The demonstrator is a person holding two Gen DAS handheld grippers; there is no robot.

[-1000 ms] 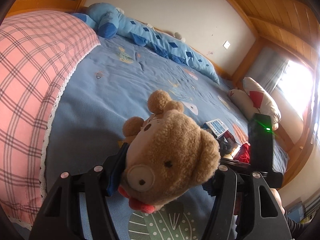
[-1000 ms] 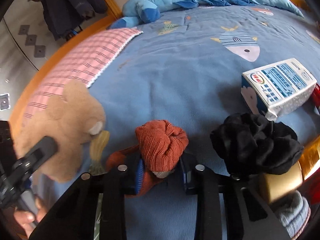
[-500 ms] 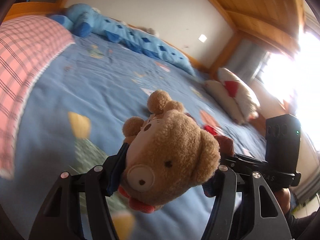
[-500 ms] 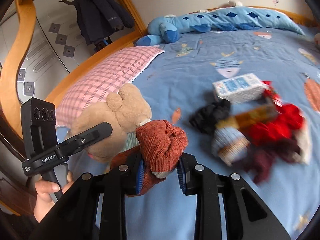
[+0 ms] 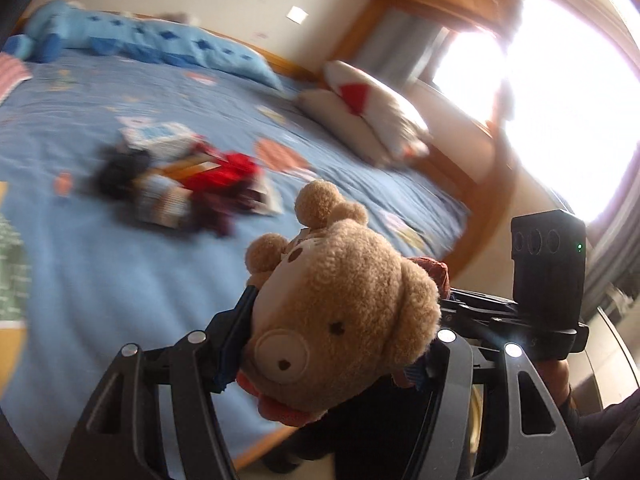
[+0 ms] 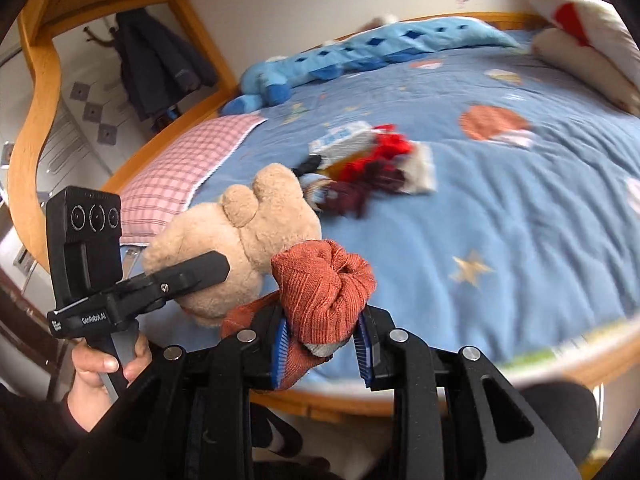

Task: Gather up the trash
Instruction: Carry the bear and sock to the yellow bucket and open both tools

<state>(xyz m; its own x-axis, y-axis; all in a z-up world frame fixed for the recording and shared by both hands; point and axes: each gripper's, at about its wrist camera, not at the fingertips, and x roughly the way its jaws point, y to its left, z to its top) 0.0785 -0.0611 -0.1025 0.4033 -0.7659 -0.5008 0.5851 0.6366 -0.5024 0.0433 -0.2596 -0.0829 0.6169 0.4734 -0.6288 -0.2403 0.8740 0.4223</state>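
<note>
On the bed (image 6: 520,216), the heap of clothes and a carton (image 6: 360,164) lies mid-quilt, long plush toy (image 6: 360,56) at twelve o'clock, checked pillow (image 6: 180,172) at nine, cushion (image 6: 580,40) at two.

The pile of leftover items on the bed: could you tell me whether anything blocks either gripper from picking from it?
Nothing lies on the blue bedspread between them and the pile. However, both are occupied: the left gripper is shut on a teddy bear, and the right gripper is shut on a rust-coloured sock.
</note>
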